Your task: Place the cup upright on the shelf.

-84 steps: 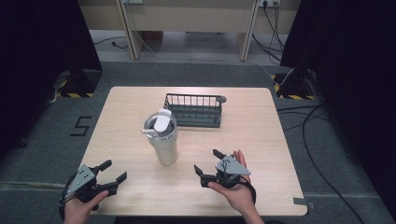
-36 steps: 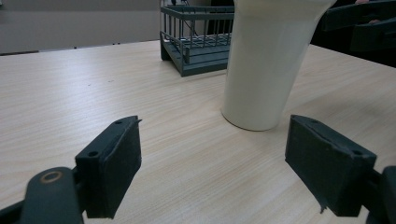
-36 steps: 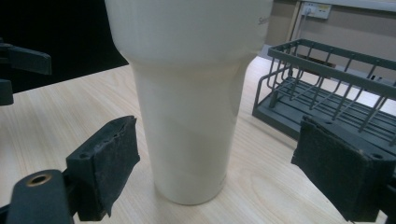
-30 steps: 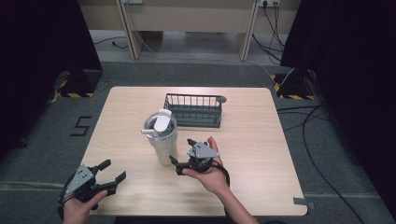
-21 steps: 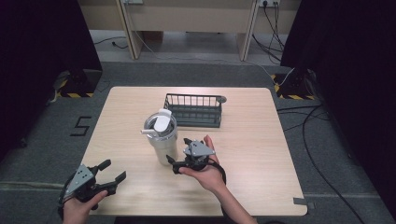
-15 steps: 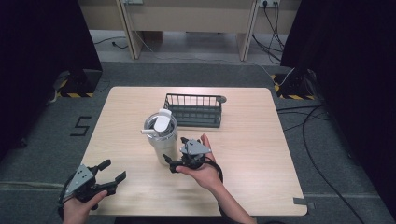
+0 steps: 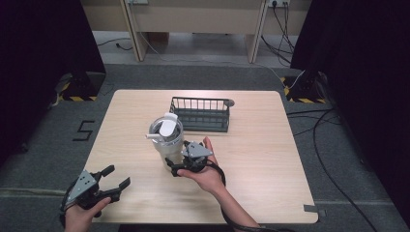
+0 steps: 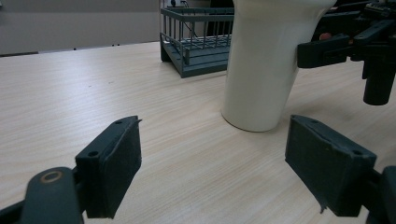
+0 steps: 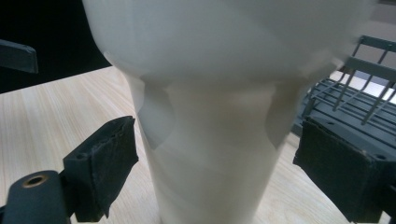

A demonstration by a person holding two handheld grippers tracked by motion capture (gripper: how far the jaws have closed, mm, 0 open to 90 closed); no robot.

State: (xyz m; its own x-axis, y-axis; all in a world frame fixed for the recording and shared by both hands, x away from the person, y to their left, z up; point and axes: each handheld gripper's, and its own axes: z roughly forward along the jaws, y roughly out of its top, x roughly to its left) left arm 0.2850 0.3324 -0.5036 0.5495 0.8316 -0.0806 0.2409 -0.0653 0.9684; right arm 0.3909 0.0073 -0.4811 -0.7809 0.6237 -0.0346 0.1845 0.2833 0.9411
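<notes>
A cream tumbler (image 7: 166,141) with a lid and a side handle stands upright mid-table. My right gripper (image 7: 173,166) is open at its lower body, one jaw on each side. In the right gripper view the tumbler (image 9: 210,116) sits between the pads (image 9: 105,163) with a small gap on both sides, and the right gripper (image 9: 215,172) holds nothing. My left gripper (image 7: 118,176) rests open near the table's front left edge. In its own view the left gripper (image 8: 229,172) points at the tumbler (image 8: 264,65), and the right gripper (image 8: 355,37) shows beyond it.
A dark wire dish rack (image 7: 200,113) stands just behind the tumbler, also seen as the rack (image 8: 196,46) and the rack (image 9: 359,93). The wooden table (image 7: 270,159) has bare surface to the right and left. Cables lie on the floor to the right.
My right gripper has moved left and forward from the table's front right until its open jaws straddle the tumbler. The left gripper and the tumbler have stayed put.
</notes>
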